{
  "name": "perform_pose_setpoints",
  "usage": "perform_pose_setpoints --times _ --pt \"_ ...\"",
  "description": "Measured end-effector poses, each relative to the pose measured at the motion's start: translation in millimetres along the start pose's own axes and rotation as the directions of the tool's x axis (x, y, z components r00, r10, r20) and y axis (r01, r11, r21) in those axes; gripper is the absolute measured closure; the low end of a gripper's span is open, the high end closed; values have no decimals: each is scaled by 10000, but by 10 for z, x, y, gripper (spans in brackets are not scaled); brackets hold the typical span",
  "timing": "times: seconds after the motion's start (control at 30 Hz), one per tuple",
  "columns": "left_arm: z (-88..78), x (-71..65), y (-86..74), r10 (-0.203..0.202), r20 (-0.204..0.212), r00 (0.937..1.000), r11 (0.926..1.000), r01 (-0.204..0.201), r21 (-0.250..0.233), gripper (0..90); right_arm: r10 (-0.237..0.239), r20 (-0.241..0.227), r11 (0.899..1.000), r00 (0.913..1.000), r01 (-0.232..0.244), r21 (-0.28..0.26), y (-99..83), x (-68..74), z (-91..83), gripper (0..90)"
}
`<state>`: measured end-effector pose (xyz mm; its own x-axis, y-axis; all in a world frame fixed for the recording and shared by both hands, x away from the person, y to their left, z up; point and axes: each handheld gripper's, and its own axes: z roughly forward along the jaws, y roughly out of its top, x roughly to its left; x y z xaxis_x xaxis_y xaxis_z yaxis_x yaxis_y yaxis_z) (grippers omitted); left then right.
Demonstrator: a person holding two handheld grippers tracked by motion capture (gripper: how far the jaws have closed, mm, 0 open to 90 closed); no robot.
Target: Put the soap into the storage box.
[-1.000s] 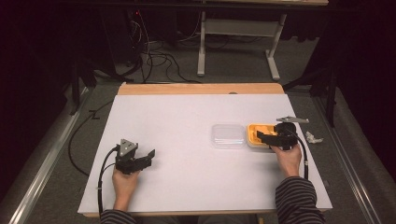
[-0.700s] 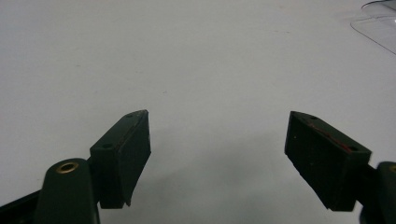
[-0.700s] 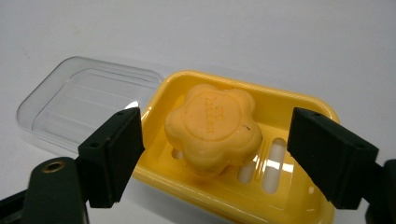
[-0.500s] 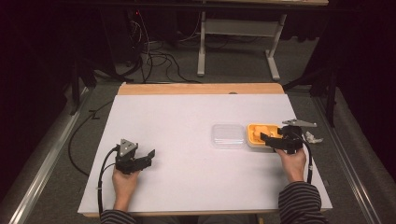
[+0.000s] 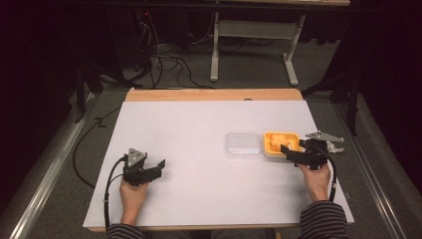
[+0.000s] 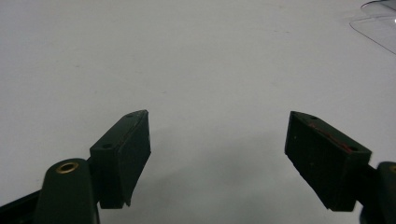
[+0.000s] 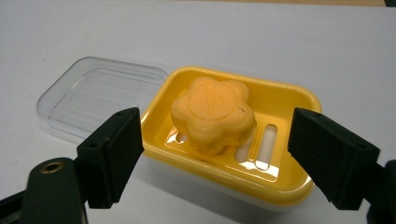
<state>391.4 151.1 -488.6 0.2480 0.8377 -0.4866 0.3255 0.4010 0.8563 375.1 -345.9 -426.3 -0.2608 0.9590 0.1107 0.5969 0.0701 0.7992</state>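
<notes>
One flower-shaped orange soap (image 7: 213, 115) sits in a yellow soap dish (image 7: 285, 100) directly ahead of the right tongs (image 7: 229, 154), between the lines of their two black jaws but untouched. Those jaws stand wide apart, holding nothing, just short of the dish's near rim. The dish's clear lid (image 7: 95, 95) lies flat on the white counter (image 7: 327, 42), touching or nearly touching the dish on the far side from the right hand (image 5: 316, 175). Well apart, the left tongs (image 5: 155, 168) rest low over bare counter, also spread wide and empty. Judging by this, the dish is already uncovered and the soap seated; what seems left is either lifting the soap out or fitting the lid back on.
</notes>
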Motion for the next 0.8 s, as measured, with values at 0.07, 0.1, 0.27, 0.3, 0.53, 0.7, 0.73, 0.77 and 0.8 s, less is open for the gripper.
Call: perform_pose_setpoints --times 0.07,0.1,0.27,0.3,0.53,0.7,0.73,0.77,0.8 --pt "1 -1 0 -1 -10 10000 10000 1 -3 231 62 -13 10000 10000 -62 27 -13 3 -22 185" --pt "2 -1 -1 1 -13 10000 10000 -1 -3 231 29 -36 10000 10000 -29 -48 -17 3 -31 189" --pt "4 1 -1 15 -46 10000 10000 -15 23 232 49 -144 9997 9999 -52 -239 -55 25 -84 191" --pt "4 0 -1 12 -46 10000 10000 -12 21 233 -37 -170 9995 9998 31 -325 -68 23 -91 193" --pt "6 -1 -5 74 -59 10000 10000 -74 64 234 -106 -174 9984 9998 96 -548 -122 53 -169 215" --pt "6 -3 -6 88 -61 9999 9999 -88 62 234 -176 -216 9977 9996 161 -654 -140 92 -231 221" --pt "6 -3 -6 87 -62 9999 9999 -86 62 234 -226 -254 9973 9994 207 -706 -145 95 -239 223" --pt "6 -2 -6 92 -60 9999 9999 -92 65 234 -191 -262 9973 9995 172 -716 -156 103 -251 223" --pt "6 -3 -6 91 -58 9999 9999 -91 63 234 -170 -281 9971 9995 148 -748 -166 110 -256 224"
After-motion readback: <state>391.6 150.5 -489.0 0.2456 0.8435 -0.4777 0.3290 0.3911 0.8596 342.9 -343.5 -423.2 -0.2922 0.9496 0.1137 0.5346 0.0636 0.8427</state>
